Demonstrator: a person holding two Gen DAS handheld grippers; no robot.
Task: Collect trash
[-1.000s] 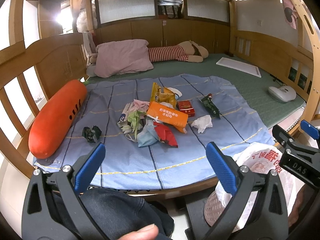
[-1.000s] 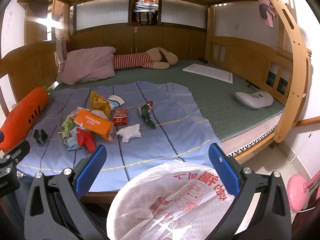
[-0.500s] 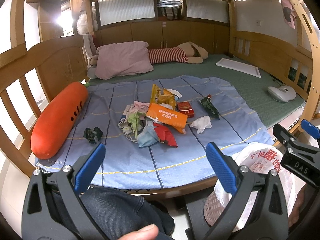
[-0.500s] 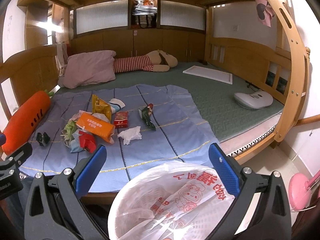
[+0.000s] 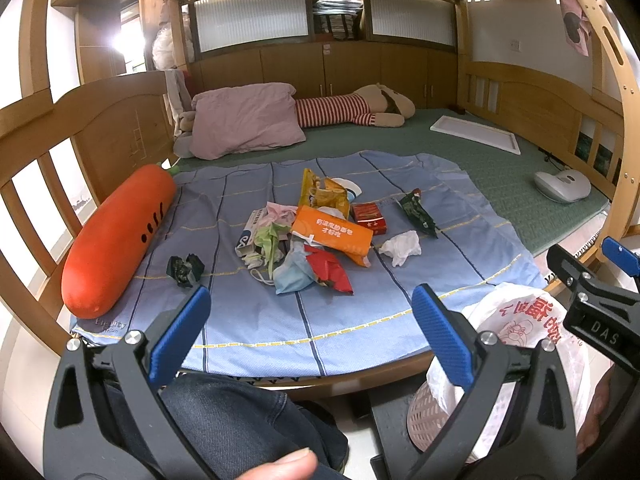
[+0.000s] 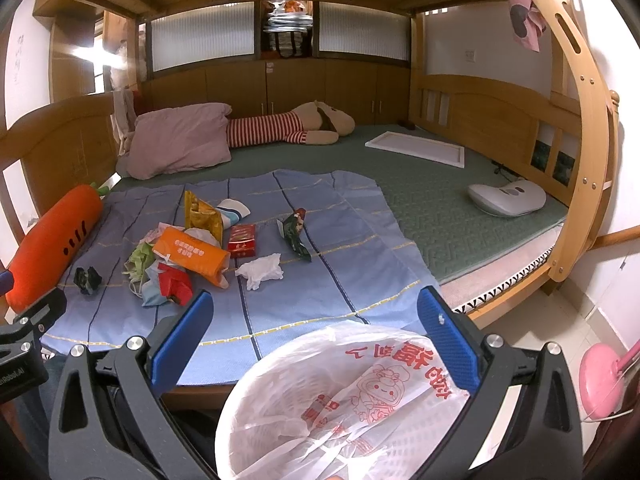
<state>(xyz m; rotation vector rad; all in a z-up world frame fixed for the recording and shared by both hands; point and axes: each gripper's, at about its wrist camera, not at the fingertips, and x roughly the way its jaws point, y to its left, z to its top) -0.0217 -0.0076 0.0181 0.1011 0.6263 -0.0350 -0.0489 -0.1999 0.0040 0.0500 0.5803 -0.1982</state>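
Note:
Trash lies piled on a blue sheet (image 5: 340, 320) on the bed: an orange packet (image 5: 332, 232), a red box (image 5: 369, 218), a yellow snack bag (image 5: 320, 196), a white tissue (image 5: 401, 246), a dark green wrapper (image 5: 418, 214), a black crumpled scrap (image 5: 185, 270), a red wrapper (image 5: 328, 270). The pile also shows in the right wrist view, with the orange packet (image 6: 192, 254) and tissue (image 6: 261, 271). My left gripper (image 5: 310, 328) is open and empty, short of the bed edge. My right gripper (image 6: 312, 334) is open and empty above a bin lined with a white bag (image 6: 344, 404).
An orange carrot cushion (image 5: 116, 236) lies along the sheet's left edge. A pink pillow (image 5: 244, 124), a striped plush toy (image 5: 352, 110), a white board (image 5: 476, 134) and a white device (image 5: 562, 186) lie farther back. Wooden bed rails stand left and right. The bin (image 5: 520, 340) stands on the floor.
Both grippers have drifted slightly; the views shift a little downward and back. Nothing on the bed has moved and both jaws stay open.

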